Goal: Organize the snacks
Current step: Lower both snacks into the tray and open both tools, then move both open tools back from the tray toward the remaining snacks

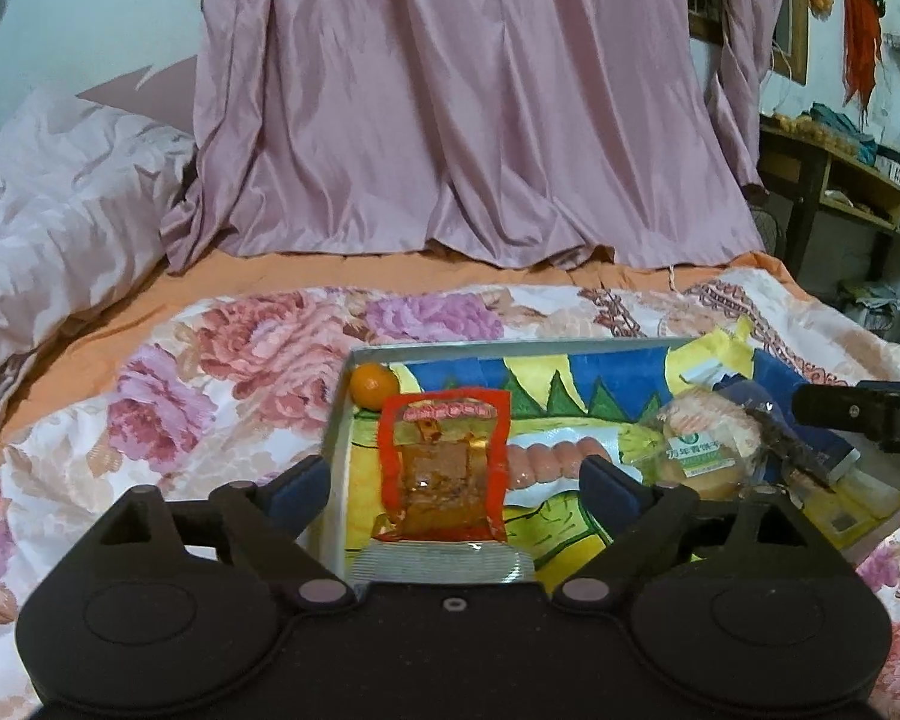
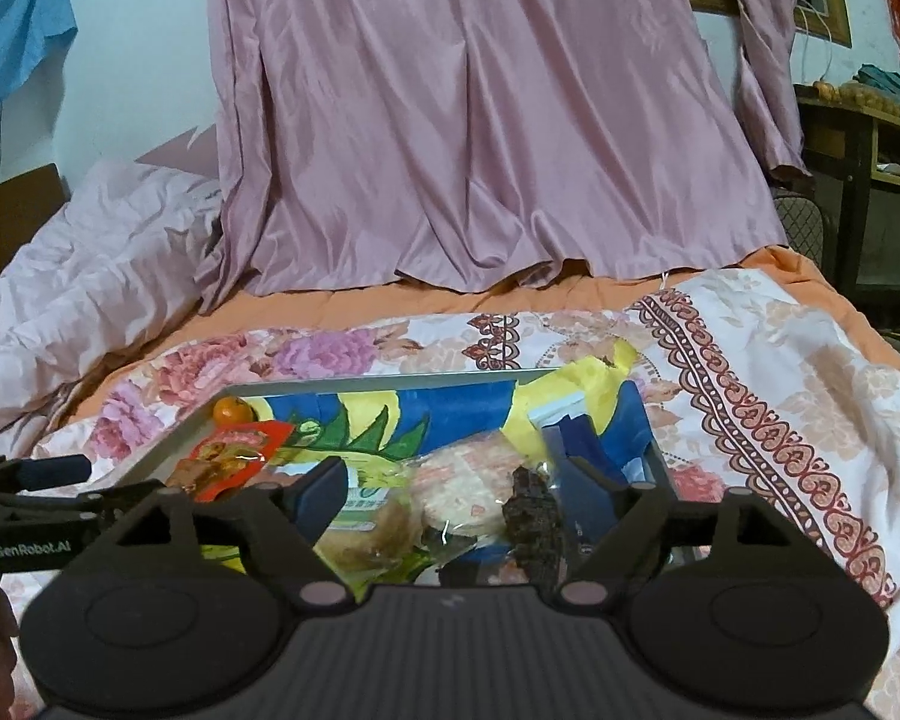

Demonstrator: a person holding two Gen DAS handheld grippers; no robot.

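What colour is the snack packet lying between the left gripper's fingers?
The snack packet is red with a clear window showing brownish contents; clearest in the left wrist view.

Left tongs (image 1: 453,480) wide apart over red packet (image 1: 444,468), tray (image 1: 336,438), orange (image 1: 374,385)

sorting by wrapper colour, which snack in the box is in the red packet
The red packet lies at the box's left end, just before the orange; the round cake has clear wrap.

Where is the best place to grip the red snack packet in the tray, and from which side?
Grip the red snack packet across its flat side edges, coming from above and the near side. It lies flat in the tray, lengthwise between the open left gripper fingers, with an orange behind it.
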